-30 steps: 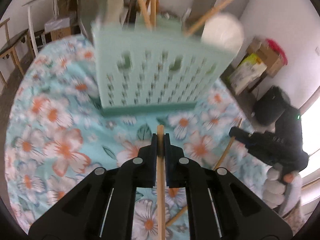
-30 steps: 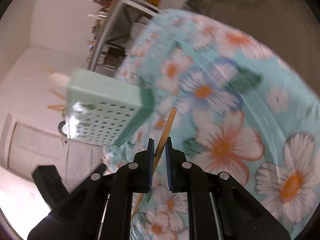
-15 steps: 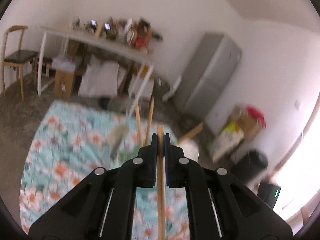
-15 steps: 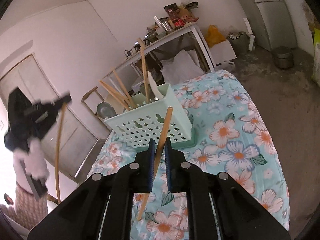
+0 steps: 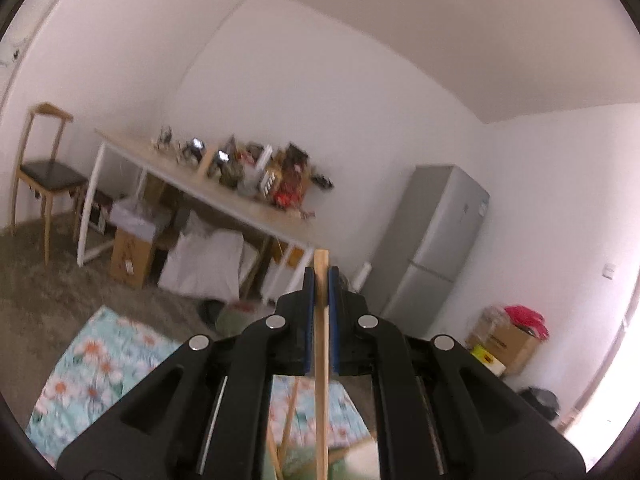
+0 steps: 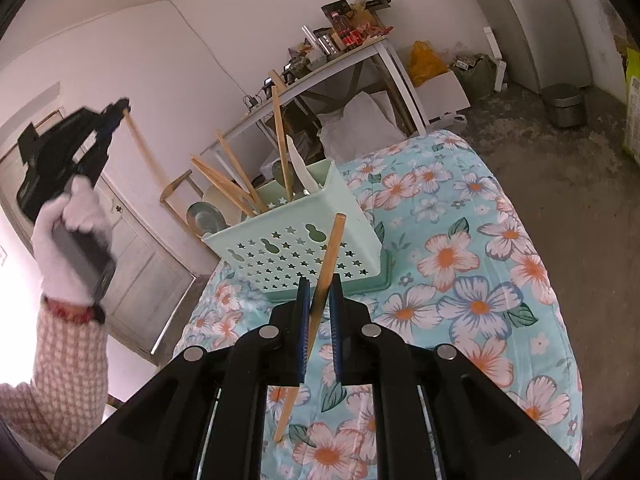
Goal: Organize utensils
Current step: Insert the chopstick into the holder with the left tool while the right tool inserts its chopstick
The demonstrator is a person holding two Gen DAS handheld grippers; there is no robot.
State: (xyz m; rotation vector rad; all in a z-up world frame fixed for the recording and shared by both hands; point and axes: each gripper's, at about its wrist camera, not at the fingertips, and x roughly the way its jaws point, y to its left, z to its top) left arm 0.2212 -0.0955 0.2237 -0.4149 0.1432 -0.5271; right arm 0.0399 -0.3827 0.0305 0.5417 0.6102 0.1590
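Note:
My left gripper (image 5: 321, 276) is shut on a wooden chopstick (image 5: 321, 360) and points level across the room, high above the table. The right wrist view shows that same left gripper (image 6: 118, 110) raised at upper left in a white-gloved hand, its chopstick (image 6: 146, 152) hanging down. My right gripper (image 6: 320, 284) is shut on a second wooden chopstick (image 6: 330, 252), tilted, just in front of the mint-green perforated utensil basket (image 6: 304, 252). Several wooden utensils (image 6: 236, 176) and a white spoon stand in the basket.
The basket stands on a table under a floral cloth (image 6: 460, 280). Behind it are a cluttered white table (image 5: 224, 196), boxes, a grey fridge (image 5: 432, 248) and a wooden chair (image 5: 44, 172). A person's checked sleeve (image 6: 60, 364) fills the left of the right wrist view.
My left gripper rose and tipped up to level with its chopstick, so the basket dropped out of its view. My right gripper lifted its chopstick off the cloth and rolled upright, then held still.

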